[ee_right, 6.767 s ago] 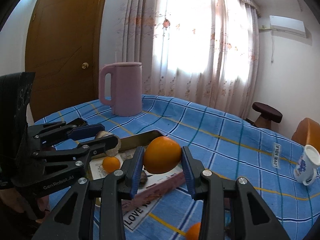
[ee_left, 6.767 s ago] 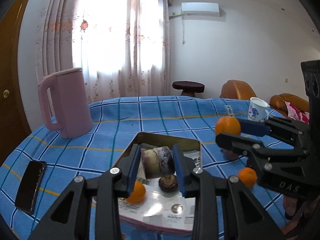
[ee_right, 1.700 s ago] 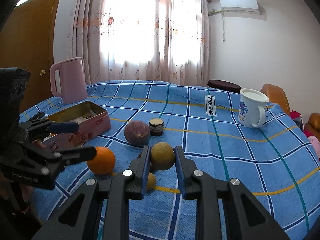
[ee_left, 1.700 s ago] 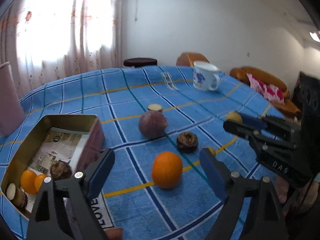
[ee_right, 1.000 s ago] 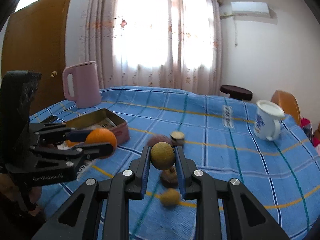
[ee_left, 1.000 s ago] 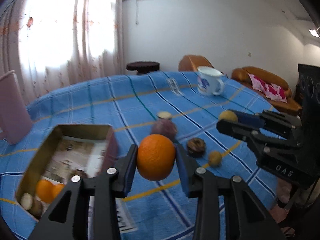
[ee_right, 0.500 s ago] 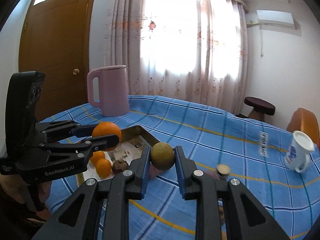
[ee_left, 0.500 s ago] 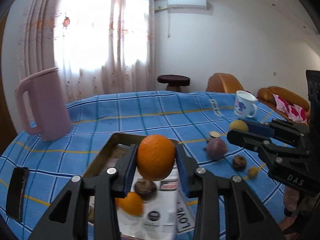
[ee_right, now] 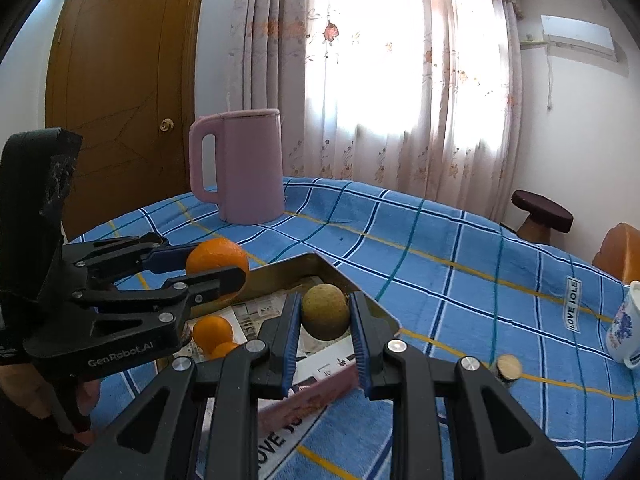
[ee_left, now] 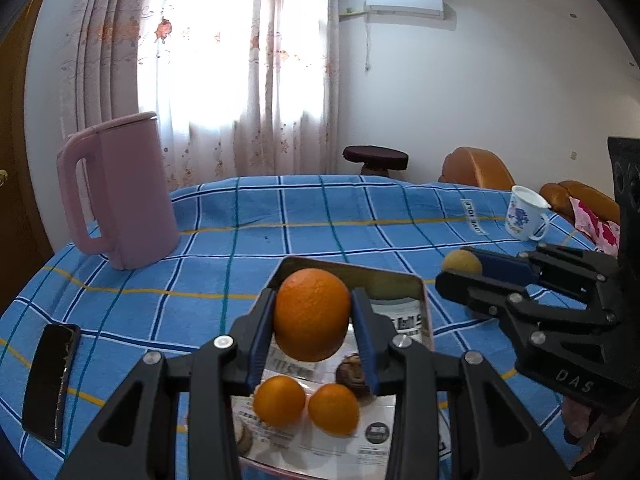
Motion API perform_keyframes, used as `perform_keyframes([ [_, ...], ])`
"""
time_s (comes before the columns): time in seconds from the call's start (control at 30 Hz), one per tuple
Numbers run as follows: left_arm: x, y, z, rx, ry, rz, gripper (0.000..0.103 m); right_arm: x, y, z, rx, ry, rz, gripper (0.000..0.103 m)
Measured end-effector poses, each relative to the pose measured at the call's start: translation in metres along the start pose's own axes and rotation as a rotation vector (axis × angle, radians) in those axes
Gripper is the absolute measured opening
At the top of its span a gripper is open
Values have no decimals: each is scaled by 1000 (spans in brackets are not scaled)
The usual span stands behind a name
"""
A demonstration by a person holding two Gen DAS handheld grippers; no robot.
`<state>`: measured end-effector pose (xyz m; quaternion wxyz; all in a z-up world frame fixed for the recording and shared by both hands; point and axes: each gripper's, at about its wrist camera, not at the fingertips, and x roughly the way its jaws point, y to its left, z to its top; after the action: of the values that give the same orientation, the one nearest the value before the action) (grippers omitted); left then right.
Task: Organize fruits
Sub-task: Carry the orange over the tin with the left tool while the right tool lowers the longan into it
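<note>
Fingers of the left gripper [ee_left: 313, 332] clamped the firm, round orange [ee_left: 312, 314] at its widest girth above the tin [ee_left: 400, 280]; the right gripper [ee_right: 325, 334] pinched a small, probably hard, brownish fruit [ee_right: 325, 312] over it.

Two small oranges [ee_left: 306, 402] lie in the tin [ee_left: 404, 286], kettle [ee_left: 120, 192] behind-left.
</note>
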<state>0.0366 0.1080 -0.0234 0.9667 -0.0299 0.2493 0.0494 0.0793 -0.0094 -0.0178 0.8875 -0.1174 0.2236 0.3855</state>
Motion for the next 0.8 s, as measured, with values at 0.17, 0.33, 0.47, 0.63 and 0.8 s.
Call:
perform_keyframes([
  [0.17, 5, 7, 0, 2, 10, 15, 39, 14, 3, 3, -1, 16, 4, 26],
  [0.33, 13, 9, 1, 8, 26, 30, 39, 29, 2, 2, 9, 48, 8, 26],
  [0.47, 20, 12, 1, 3, 46, 29, 39, 46, 2, -1, 16, 90, 17, 26],
  [0.63, 29, 14, 1, 0, 76, 18, 39, 60, 3, -7, 18, 134, 28, 26],
  [0.8, 33, 14, -1, 0, 99, 17, 41, 69, 6, -13, 16, 181, 42, 26],
])
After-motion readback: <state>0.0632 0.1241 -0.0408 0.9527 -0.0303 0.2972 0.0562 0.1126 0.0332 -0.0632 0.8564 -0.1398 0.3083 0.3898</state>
